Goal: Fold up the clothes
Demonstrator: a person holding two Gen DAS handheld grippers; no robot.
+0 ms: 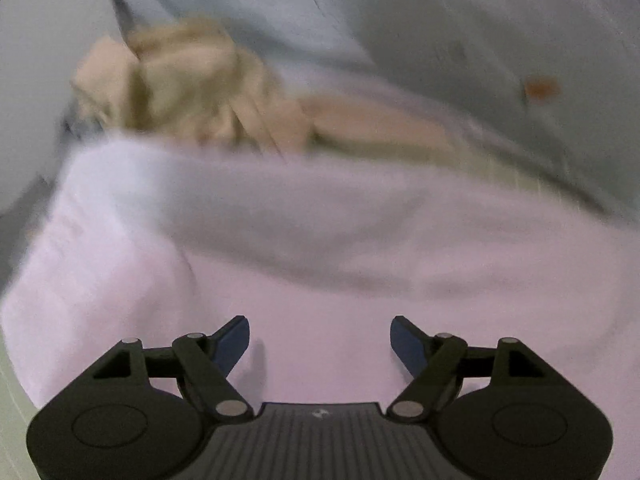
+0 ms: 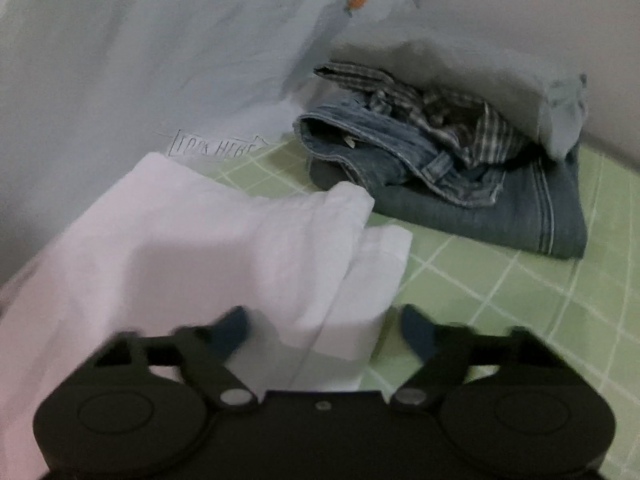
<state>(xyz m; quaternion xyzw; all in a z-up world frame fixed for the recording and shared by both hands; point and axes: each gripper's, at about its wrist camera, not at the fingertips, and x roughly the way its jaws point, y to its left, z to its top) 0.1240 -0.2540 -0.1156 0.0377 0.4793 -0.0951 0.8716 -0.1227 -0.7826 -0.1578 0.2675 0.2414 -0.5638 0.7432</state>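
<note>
A white, faintly pink garment [image 1: 304, 264] fills the lower half of the left wrist view, with a fold across its middle. My left gripper [image 1: 320, 344] is open and empty just above it. In the right wrist view the same white garment [image 2: 208, 248] lies partly folded on the green checked surface [image 2: 500, 300], its folded corner pointing right. My right gripper [image 2: 324, 332] is open and empty over the garment's right edge. The left wrist view is blurred.
A crumpled beige garment [image 1: 188, 84] lies beyond the white one. A pale blue garment with an orange mark [image 1: 460, 40] lies behind it and also shows in the right wrist view [image 2: 192, 52]. Folded jeans [image 2: 480, 204] with a striped shirt [image 2: 432, 108] on top lie at the right.
</note>
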